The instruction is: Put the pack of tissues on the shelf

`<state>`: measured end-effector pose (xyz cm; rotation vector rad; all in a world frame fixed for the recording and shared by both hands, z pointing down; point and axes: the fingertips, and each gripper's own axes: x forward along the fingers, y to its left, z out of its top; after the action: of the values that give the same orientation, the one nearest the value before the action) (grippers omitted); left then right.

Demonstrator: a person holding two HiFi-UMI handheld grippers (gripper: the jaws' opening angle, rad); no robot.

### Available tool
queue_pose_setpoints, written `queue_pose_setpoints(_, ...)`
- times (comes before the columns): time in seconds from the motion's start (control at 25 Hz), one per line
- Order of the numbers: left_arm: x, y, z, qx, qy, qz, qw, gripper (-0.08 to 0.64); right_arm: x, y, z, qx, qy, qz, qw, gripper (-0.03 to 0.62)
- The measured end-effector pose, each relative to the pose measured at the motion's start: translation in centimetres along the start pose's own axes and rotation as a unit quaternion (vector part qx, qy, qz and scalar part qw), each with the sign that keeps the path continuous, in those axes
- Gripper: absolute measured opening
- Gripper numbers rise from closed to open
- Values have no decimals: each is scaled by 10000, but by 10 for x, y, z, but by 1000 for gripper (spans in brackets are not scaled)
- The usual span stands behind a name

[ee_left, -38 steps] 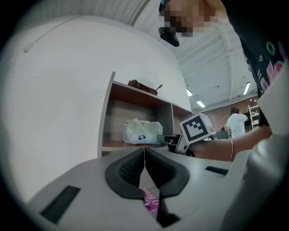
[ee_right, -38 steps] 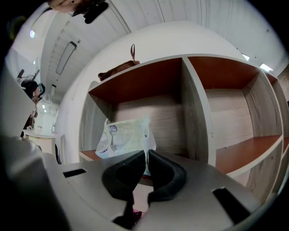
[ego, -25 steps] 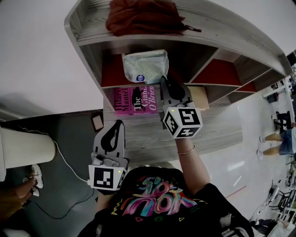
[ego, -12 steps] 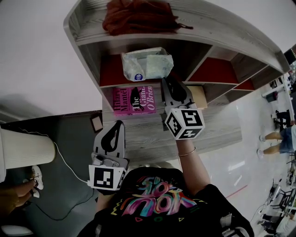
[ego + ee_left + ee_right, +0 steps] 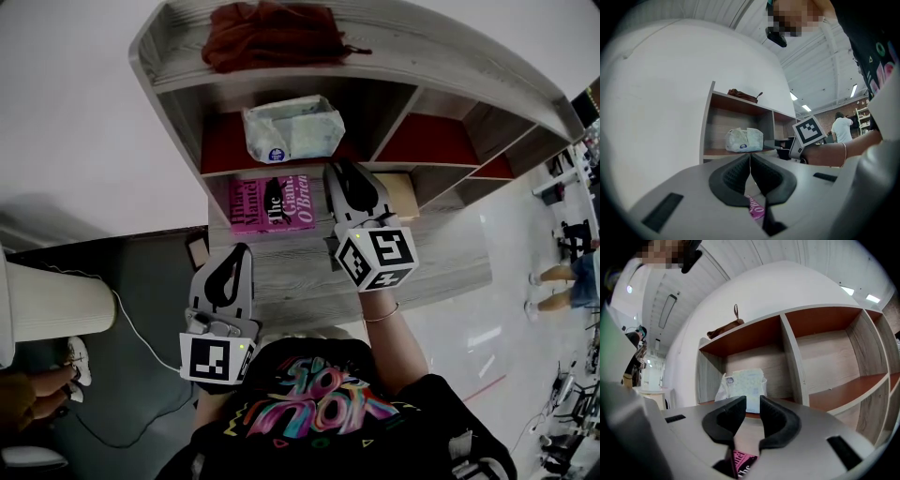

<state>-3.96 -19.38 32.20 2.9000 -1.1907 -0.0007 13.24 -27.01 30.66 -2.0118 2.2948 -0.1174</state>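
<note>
Though near shelved tissue pack (image 5: pixel 291 128), right gripper (image 5: pixel 341 169) empty.

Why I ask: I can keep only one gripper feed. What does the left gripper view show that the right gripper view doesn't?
Only the left gripper view: the right gripper with its marker cube, the wrist behind it, a person in white far off, and the left gripper, jaws together.
Only the right gripper view: the shelf's far right compartments, and the right jaws apart with nothing between.
Both: the tissues on the shelf, the bag on top, and the pink book below the jaws.
</note>
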Motion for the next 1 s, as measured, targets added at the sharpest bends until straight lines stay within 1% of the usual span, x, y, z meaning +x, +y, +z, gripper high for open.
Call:
queue_pose_setpoints(0.44,1,-9,5,51,-38,-31,10000,25,-37,13,14,-143,-237,387,9989,80)
queue_pose_setpoints(0.72,2,-20,9,62,-69,-85,9999,25,-80,12,7,-213,-64,583,9980,71)
queue_pose_setpoints(1.0,1,-24,12,84,-120,-40,9999,25,-118,-3,-10,-341,213,538,9977,61)
